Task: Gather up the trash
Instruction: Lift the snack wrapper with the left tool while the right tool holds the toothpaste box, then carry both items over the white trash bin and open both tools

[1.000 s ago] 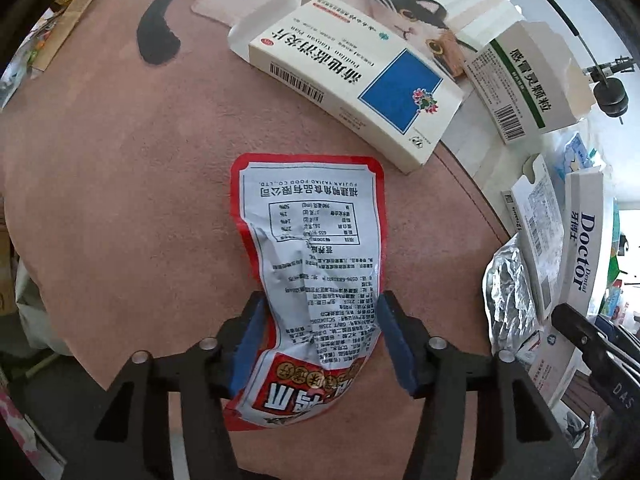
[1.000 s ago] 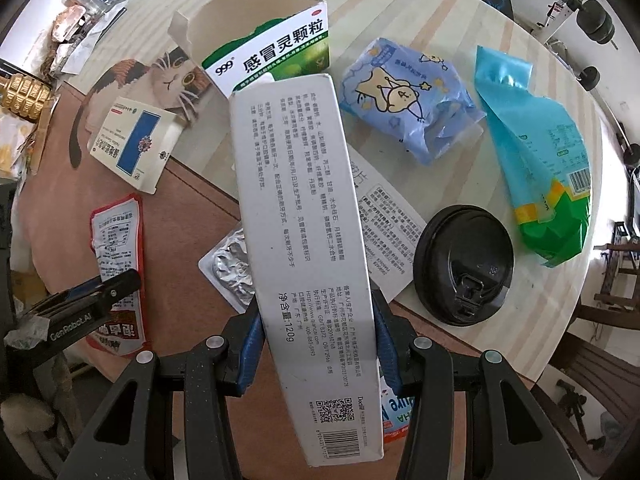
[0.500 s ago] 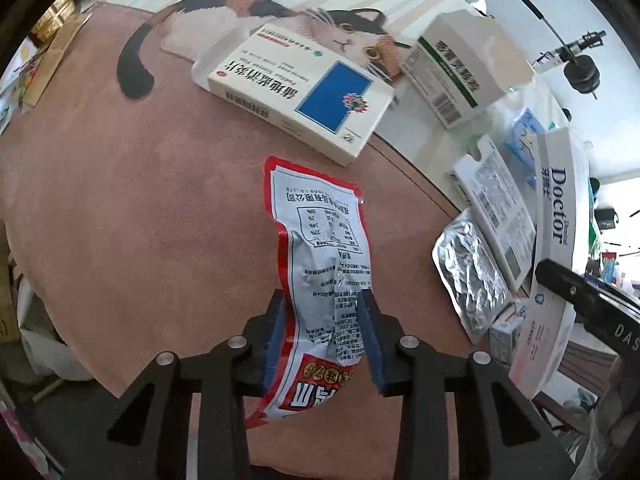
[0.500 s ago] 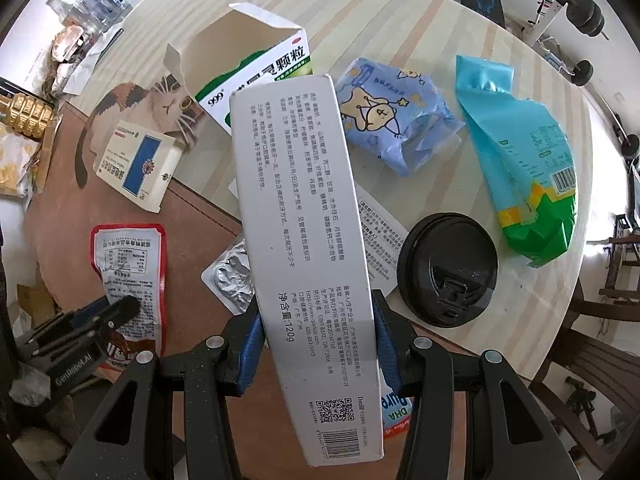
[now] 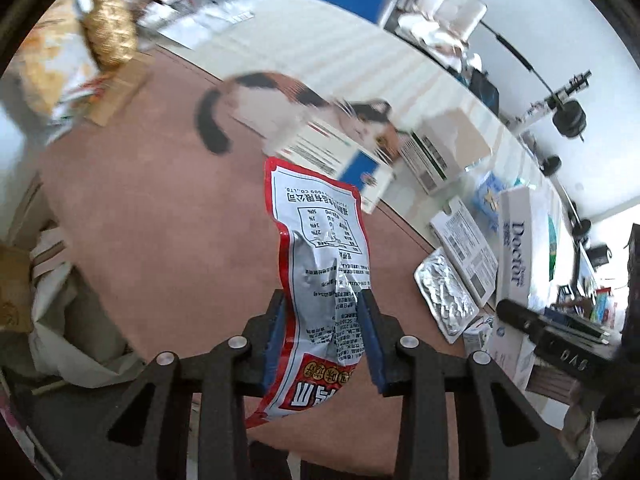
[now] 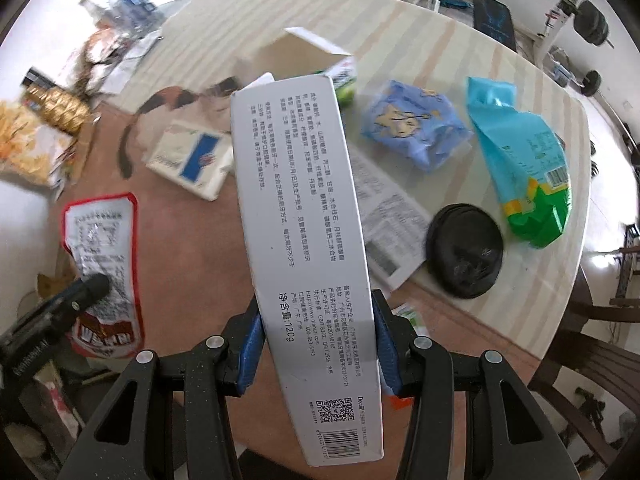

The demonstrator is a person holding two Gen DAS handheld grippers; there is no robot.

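Left wrist view: the left gripper [image 5: 325, 334] is clamped on the crumpled wrapper [image 5: 322, 256], which hangs above the mat [image 5: 168, 216]. The foil is thin and slippery, so I think it could slide out if the hand swings fast.

Right wrist view: the right gripper [image 6: 318, 346] is clamped on the long box [image 6: 306, 232], held over the table [image 6: 472, 56]. The box sticks far forward and could hit the other trash.

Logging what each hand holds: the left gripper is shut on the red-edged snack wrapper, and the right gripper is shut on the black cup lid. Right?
Not quite. The right gripper is shut on the long white toothpaste box; the black cup lid lies untouched on the table, as the right wrist view shows. The left gripper is indeed shut on the snack wrapper.
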